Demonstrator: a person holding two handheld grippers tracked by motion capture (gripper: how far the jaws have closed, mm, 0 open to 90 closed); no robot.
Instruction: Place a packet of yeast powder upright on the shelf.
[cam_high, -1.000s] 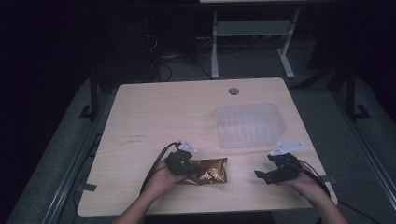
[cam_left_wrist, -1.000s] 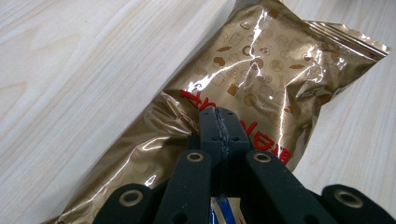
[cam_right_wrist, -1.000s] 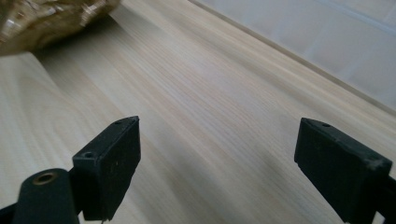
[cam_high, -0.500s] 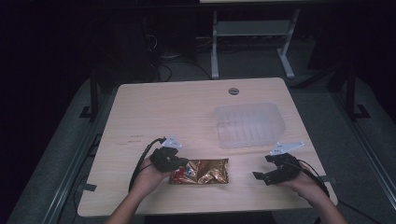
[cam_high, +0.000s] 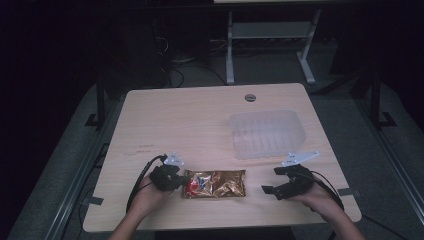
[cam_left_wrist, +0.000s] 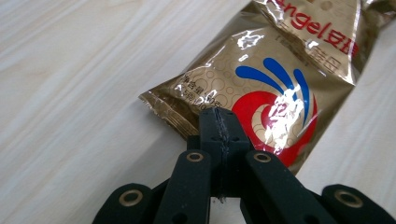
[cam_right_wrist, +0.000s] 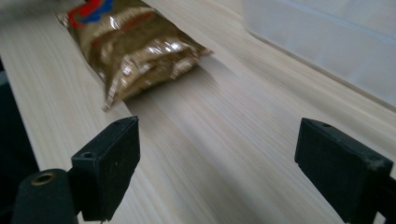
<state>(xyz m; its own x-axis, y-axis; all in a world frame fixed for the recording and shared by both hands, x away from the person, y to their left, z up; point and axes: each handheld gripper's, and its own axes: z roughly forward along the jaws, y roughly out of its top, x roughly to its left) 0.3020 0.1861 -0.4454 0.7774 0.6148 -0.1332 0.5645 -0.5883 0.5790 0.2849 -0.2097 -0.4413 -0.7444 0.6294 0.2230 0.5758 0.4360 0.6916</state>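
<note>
Left gripper view: left gripper (cam_left_wrist: 219, 122) jaws pressed together, nothing between, tip over edge of packet (cam_left_wrist: 261, 88). Packet flat on table (cam_high: 200, 120), near front edge. Right gripper (cam_right_wrist: 217, 172) spread wide, well apart from packet.

Both forearms come in from the near edge of the scene, one at the left and one at the right, well apart. The left hand (cam_high: 150, 192) wraps the left gripper (cam_high: 184, 181), which lies low and level and points to the right. In the left gripper view its two black jaws are pressed flat together, their pads meeting along one thin seam with no gap. The right hand (cam_high: 312, 192) holds the right gripper (cam_high: 272, 181) low as well, angled to the left and slightly away. In the right gripper view (cam_right_wrist: 219, 168) its jaws stand wide apart with nothing between them.
</note>
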